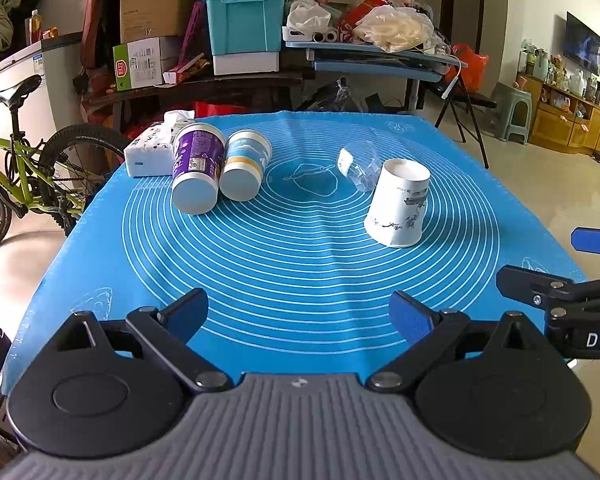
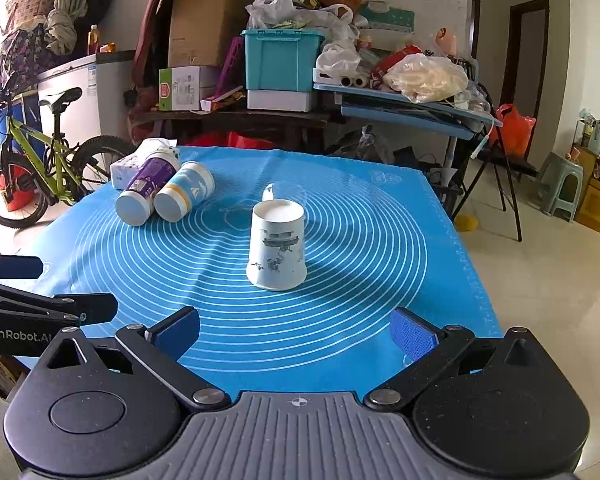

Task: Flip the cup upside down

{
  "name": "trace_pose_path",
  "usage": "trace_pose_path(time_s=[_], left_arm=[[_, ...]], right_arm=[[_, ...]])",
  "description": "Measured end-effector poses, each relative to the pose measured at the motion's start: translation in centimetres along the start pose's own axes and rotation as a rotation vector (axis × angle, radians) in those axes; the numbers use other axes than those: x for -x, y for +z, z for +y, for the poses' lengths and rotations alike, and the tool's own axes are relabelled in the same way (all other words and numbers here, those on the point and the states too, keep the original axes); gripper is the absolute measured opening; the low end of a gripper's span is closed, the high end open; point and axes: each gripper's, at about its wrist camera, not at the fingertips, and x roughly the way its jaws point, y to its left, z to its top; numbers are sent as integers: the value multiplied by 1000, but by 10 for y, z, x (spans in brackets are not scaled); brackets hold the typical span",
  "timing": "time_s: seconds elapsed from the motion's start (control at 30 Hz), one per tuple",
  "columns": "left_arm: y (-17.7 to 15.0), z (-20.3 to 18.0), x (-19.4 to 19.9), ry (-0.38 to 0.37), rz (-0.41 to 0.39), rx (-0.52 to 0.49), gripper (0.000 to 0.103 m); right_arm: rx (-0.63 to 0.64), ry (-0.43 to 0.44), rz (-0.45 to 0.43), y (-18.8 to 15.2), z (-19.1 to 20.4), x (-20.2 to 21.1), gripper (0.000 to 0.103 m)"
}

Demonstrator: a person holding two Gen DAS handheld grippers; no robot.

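A white paper cup with ink drawings (image 1: 398,204) (image 2: 277,246) stands upside down on the blue mat (image 1: 300,260) (image 2: 340,320), wide rim down. A clear plastic cup (image 1: 358,166) (image 2: 286,192) stands upside down just behind it. A purple cup (image 1: 198,168) (image 2: 146,188) and a blue-and-yellow cup (image 1: 244,164) (image 2: 184,192) lie on their sides at the far left. My left gripper (image 1: 299,316) is open and empty at the mat's near edge. My right gripper (image 2: 296,332) is open and empty, short of the white cup.
A tissue pack (image 1: 150,148) (image 2: 134,162) lies behind the lying cups. A green bicycle (image 1: 24,168) (image 2: 32,168) stands off the table's left side. Cluttered shelves and a teal bin (image 1: 244,20) (image 2: 282,58) stand behind the table. The right gripper shows at the left wrist view's right edge (image 1: 560,296).
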Motion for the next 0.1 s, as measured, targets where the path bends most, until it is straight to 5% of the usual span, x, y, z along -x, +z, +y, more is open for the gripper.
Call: trace_pose_path(time_s=[0.1], left_arm=[[0, 0, 0, 1, 1, 0, 96]], right_arm=[[2, 0, 3, 0, 1, -2, 103]])
